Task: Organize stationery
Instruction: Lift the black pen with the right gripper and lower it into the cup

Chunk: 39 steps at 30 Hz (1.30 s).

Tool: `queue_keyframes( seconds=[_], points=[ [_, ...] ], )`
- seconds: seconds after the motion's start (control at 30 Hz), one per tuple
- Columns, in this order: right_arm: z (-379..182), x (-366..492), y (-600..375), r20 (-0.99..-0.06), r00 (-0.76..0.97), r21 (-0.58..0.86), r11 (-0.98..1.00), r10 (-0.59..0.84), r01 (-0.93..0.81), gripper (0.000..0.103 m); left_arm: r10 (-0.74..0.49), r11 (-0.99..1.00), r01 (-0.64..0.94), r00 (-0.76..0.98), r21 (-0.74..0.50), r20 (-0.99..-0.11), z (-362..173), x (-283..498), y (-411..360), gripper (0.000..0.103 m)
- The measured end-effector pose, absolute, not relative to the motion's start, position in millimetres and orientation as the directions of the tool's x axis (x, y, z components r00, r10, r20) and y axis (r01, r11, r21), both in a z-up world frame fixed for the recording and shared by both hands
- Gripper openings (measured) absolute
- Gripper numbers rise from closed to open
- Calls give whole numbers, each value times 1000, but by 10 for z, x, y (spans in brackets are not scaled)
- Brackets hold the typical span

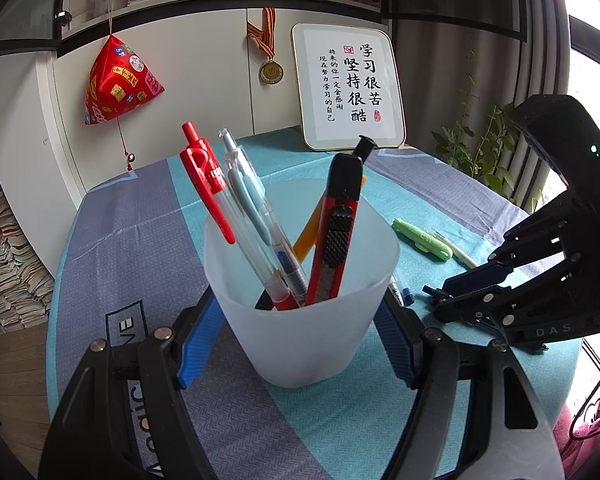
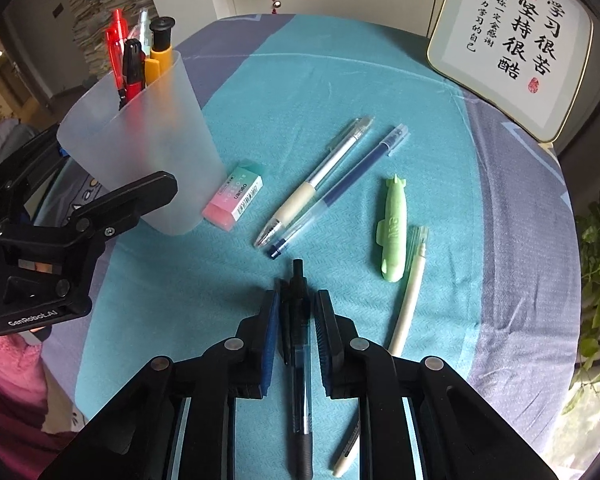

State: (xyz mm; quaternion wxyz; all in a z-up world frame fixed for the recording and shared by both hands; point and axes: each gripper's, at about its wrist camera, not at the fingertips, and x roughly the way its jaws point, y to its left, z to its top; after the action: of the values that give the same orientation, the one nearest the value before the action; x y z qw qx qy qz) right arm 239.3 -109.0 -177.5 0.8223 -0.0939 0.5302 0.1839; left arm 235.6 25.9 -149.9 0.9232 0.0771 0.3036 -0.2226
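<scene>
My left gripper [image 1: 300, 298] is shut on a frosted plastic cup [image 1: 300, 320], its blue pads pressed on both sides. In the cup stand a red pen [image 1: 204, 184], a clear light-blue pen [image 1: 252, 208], an orange pen [image 1: 306, 238] and a red-and-black utility knife [image 1: 336, 240]. My right gripper [image 2: 297, 296] points down at the table to the right of the cup [image 2: 140, 140], shut on a black pen [image 2: 300, 380] that lies lengthwise between its pads. Ahead of it lie a white gel pen [image 2: 316, 182], a blue pen [image 2: 340, 192] and a pink-green eraser [image 2: 234, 198].
A green rocket-shaped item [image 2: 394, 228] and a thin cream pen [image 2: 410, 300] lie right of the right gripper; another white pen [image 2: 348, 452] lies under it. A framed calligraphy board [image 2: 508, 44] leans at the table's far right. The tablecloth [image 2: 260, 80] is teal and grey.
</scene>
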Motion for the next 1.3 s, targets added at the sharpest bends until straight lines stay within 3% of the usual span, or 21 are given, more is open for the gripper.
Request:
queue_keyframes(
  seconds=[0.13,0.2,0.37,0.67,0.97,1.3],
  points=[
    [-1780,2452,-1049,-909,368,30,912,196,-410,23,-364,889,458,717,7,-595,-1499,2356,257,71],
    [-1769,2463,-1024,-916,367,2,918,161,-398,17,-365,889,458,716,6,-595,-1499,2356,258,71],
    [-1457,2405,-1151,-884,406,72,926,231,-370,16,-366,889,458,716,4,-595,-1501,2349,266,71],
    [-497,2006,-1198,-722,580,142,901,377,-409,16,-366,889,458,714,3,-598,-1511,2351,265,71],
    [306,2127,-1018,-561,687,162,875,462,-456,16,-365,889,458,713,3,-599,-1518,2349,266,71],
    [159,2540,-649,-582,656,146,855,481,-497,16,-365,889,458,713,3,-599,-1517,2351,263,71]
  ],
)
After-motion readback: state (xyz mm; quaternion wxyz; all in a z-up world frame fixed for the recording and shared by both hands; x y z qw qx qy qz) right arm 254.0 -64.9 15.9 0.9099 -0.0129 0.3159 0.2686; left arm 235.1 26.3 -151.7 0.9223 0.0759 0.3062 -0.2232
